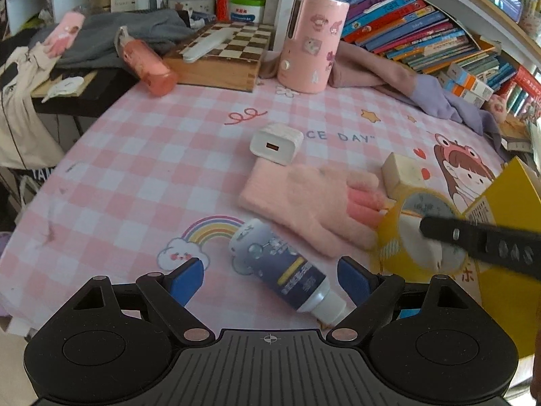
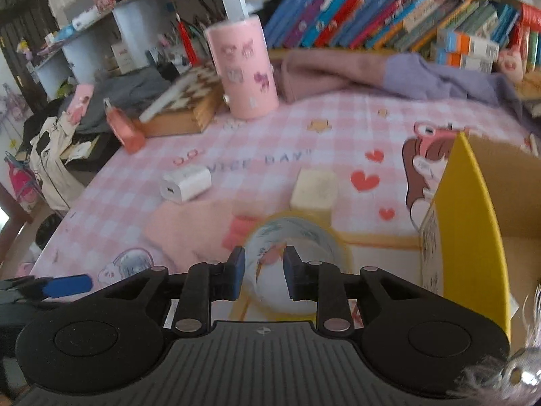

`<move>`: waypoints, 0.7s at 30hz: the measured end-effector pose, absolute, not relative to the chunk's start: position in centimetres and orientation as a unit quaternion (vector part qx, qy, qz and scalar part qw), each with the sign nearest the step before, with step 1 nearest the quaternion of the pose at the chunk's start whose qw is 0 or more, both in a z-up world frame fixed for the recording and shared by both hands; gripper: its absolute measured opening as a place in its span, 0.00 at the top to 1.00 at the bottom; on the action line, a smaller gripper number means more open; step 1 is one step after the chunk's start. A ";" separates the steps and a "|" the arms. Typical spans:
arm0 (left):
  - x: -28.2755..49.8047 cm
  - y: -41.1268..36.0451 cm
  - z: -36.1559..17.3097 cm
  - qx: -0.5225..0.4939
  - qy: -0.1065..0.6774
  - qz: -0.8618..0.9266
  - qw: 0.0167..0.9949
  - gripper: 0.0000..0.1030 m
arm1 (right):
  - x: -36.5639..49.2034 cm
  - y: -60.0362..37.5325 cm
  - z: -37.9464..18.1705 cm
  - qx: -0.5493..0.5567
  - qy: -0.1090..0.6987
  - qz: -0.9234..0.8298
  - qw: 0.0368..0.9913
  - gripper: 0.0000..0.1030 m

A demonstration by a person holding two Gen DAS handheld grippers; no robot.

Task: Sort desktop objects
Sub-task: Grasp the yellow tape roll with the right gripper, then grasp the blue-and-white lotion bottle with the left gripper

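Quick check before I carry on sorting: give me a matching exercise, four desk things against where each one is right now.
Things:
1. tape roll
2. blue tube
3. white charger
4. pink glove

Places:
A. just beyond the glove's cuff
B. lying between the open left gripper fingers, not gripped
C. its wall pinched by the right gripper
D. flat between the charger and the tube

Pairs: 1-C, 2-B, 3-A, 4-D
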State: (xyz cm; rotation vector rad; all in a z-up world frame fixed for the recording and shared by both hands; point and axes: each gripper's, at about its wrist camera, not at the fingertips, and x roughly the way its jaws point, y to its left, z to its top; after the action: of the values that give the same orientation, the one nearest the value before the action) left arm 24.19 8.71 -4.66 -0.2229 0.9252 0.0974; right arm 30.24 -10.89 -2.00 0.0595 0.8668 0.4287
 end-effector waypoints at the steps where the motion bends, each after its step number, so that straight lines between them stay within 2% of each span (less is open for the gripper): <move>1: 24.5 8.6 -4.9 -0.108 0.446 0.049 0.887 0.22 | 30.1 -10.8 -2.1 0.026 0.419 0.211 0.883 0.60; 2: 24.8 8.6 -5.1 -0.108 0.449 0.050 0.886 0.30 | 30.0 -10.7 -2.0 0.020 0.419 0.212 0.883 0.49; 4: 25.6 8.4 -5.6 -0.109 0.457 0.051 0.881 0.41 | 29.6 -10.6 -1.8 0.003 0.408 0.214 0.887 0.37; 7: 26.1 8.0 -6.0 -0.104 0.459 0.053 0.881 0.43 | 29.8 -10.1 -1.7 -0.029 0.403 0.215 0.889 0.21; 13: 26.4 7.5 -6.2 -0.100 0.464 0.052 0.879 0.46 | 30.8 -8.7 -3.5 -0.104 0.421 0.187 0.882 0.11; 21: 26.5 7.3 -6.6 -0.095 0.468 0.055 0.877 0.51 | 31.6 -8.3 -5.4 -0.121 0.442 0.186 0.869 0.10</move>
State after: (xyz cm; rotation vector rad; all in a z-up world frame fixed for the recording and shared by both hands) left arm 26.49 7.28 -6.61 -0.1977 0.9764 0.1156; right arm 31.62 -8.33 -5.36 -0.2523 0.9238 0.3893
